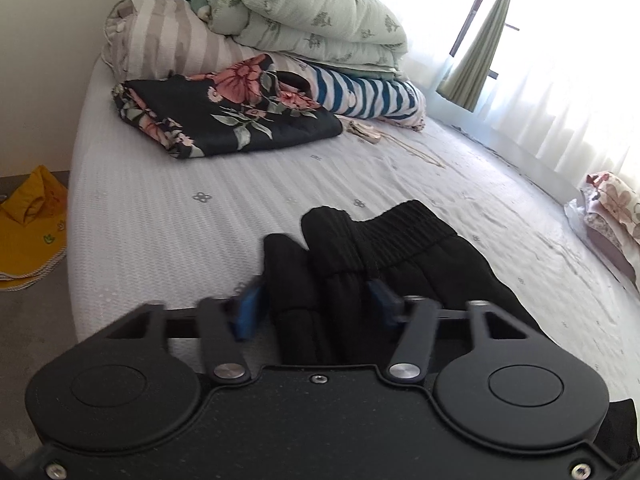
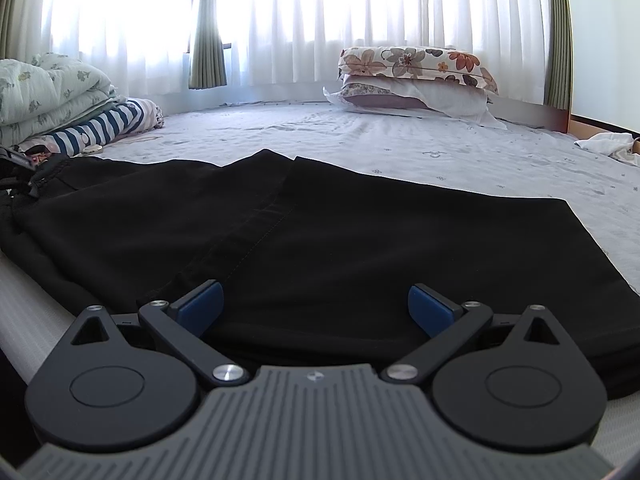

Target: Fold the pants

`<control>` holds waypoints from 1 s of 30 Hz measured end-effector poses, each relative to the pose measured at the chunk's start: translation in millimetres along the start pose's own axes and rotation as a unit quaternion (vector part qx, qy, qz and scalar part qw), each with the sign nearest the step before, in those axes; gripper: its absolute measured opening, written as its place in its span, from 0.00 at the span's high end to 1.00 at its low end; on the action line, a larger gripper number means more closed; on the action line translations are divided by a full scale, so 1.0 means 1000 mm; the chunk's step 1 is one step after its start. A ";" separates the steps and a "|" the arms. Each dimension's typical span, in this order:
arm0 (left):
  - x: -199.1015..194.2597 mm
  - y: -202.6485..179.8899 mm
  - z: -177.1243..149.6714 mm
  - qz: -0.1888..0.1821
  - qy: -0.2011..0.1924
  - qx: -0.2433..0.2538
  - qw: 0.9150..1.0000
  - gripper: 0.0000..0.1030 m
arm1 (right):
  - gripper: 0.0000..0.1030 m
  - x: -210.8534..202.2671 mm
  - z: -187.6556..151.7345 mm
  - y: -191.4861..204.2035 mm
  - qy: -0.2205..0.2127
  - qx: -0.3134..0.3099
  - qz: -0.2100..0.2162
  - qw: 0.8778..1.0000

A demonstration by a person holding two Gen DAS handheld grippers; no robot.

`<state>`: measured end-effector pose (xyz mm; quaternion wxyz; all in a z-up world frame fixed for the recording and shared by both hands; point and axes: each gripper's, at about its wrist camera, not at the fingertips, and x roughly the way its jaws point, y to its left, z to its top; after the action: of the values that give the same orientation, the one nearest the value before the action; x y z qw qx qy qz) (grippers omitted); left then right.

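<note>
On the bed point(image 2: 440, 152), the left gripper point(image 1: 316, 304) has its jaws clamped on the black pants point(image 2: 320, 232)' bunched waistband; only the right gripper point(image 2: 316, 308), jaws apart, shows bare sheet beyond the flat legs.

Right gripper point(image 2: 316, 306) fingers point(image 2: 200, 306) spread wide over flat black pants point(image 2: 320, 220) on bed point(image 2: 440, 148)

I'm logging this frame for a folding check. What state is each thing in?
Pants: spread flat on the bed, waistband bunched.
Left gripper: fingers around the bunched waistband; grip unclear.
Right gripper: open, over the pants.
Floral blanket: folded.
Green quilt: folded, piled.
Pillows: stacked.
</note>
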<state>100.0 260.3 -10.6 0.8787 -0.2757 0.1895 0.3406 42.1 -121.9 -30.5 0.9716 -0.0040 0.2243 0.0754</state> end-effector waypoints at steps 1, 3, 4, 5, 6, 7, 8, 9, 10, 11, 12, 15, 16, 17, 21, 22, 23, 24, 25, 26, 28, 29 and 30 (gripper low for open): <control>-0.002 0.002 0.001 -0.005 0.000 -0.004 1.000 0.67 | 0.00 0.000 0.000 0.000 0.000 0.000 0.000 1.000; -0.007 0.004 0.004 -0.014 -0.003 -0.009 1.000 0.79 | 0.00 0.000 0.000 0.000 0.000 0.000 0.000 1.000; -0.011 0.003 0.006 -0.019 -0.005 -0.006 1.000 0.82 | 0.00 0.000 0.000 0.000 0.000 0.000 0.001 1.000; -0.015 0.001 0.008 -0.024 -0.009 -0.003 1.000 0.84 | 0.00 0.000 0.000 0.000 0.000 0.000 0.001 1.000; -0.021 -0.003 0.011 -0.029 -0.013 0.001 0.999 0.85 | 0.00 0.000 0.001 -0.001 0.001 0.000 0.003 1.000; -0.027 -0.007 0.013 -0.037 -0.018 0.008 0.999 0.86 | 0.00 -0.001 0.003 -0.002 0.004 0.002 0.006 1.000; -0.034 -0.013 0.015 -0.047 -0.021 0.017 0.999 0.87 | 0.00 -0.003 0.006 -0.004 0.011 0.003 0.013 1.000; -0.042 -0.020 0.017 -0.061 -0.025 0.026 0.997 0.88 | 0.00 -0.006 0.011 -0.008 0.019 0.005 0.025 1.000; -0.051 -0.027 0.019 -0.078 -0.026 0.035 0.996 0.88 | 0.00 -0.009 0.015 -0.013 0.023 0.009 0.036 0.999; -0.060 -0.037 0.020 -0.098 -0.026 0.043 0.994 0.88 | 0.00 -0.013 0.019 -0.020 0.024 0.017 0.048 0.998; -0.070 -0.046 0.020 -0.119 -0.025 0.052 0.991 0.88 | 0.00 -0.017 0.024 -0.028 0.024 0.025 0.059 0.998; -0.099 -0.081 0.010 -0.180 -0.015 0.084 0.980 0.88 | 0.00 -0.029 0.037 -0.054 0.030 0.049 0.054 0.997; -0.110 -0.094 0.003 -0.200 -0.011 0.100 0.975 0.88 | 0.00 -0.034 0.040 -0.063 0.030 0.059 0.050 0.997; -0.122 -0.108 -0.006 -0.220 -0.009 0.117 0.968 0.88 | 0.00 -0.039 0.043 -0.073 0.029 0.072 0.044 0.996; -0.173 -0.157 -0.051 -0.302 -0.010 0.183 0.936 0.88 | 0.00 -0.060 0.043 -0.112 0.033 0.113 0.006 0.993; -0.185 -0.168 -0.065 -0.320 -0.009 0.203 0.925 0.88 | 0.00 -0.065 0.043 -0.120 0.035 0.120 -0.002 0.992; -0.198 -0.181 -0.081 -0.337 -0.006 0.228 0.913 0.88 | 0.00 -0.069 0.042 -0.128 0.035 0.124 -0.010 0.992; -0.209 -0.191 -0.096 -0.351 0.002 0.251 0.902 0.88 | 0.00 -0.073 0.041 -0.135 0.036 0.128 -0.018 0.991; -0.216 -0.200 -0.112 -0.365 0.019 0.267 0.892 0.87 | 0.00 -0.076 0.040 -0.141 0.037 0.130 -0.026 0.990; -0.222 -0.208 -0.127 -0.377 0.040 0.283 0.881 0.87 | 0.00 -0.079 0.039 -0.146 0.038 0.130 -0.034 0.990; -0.228 -0.223 -0.160 -0.391 0.084 0.322 0.858 0.86 | 0.00 -0.082 0.036 -0.155 0.042 0.129 -0.051 0.989; -0.229 -0.230 -0.176 -0.395 0.107 0.343 0.845 0.85 | 0.00 -0.082 0.035 -0.159 0.045 0.131 -0.057 0.989; -0.229 -0.237 -0.191 -0.396 0.134 0.364 0.832 0.84 | 0.00 -0.083 0.033 -0.163 0.048 0.135 -0.061 0.988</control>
<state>79.8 -116.0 44.2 0.9410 -0.0308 0.2906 -0.1707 7.3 -293.5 30.9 0.9542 0.1104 0.2778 -0.0149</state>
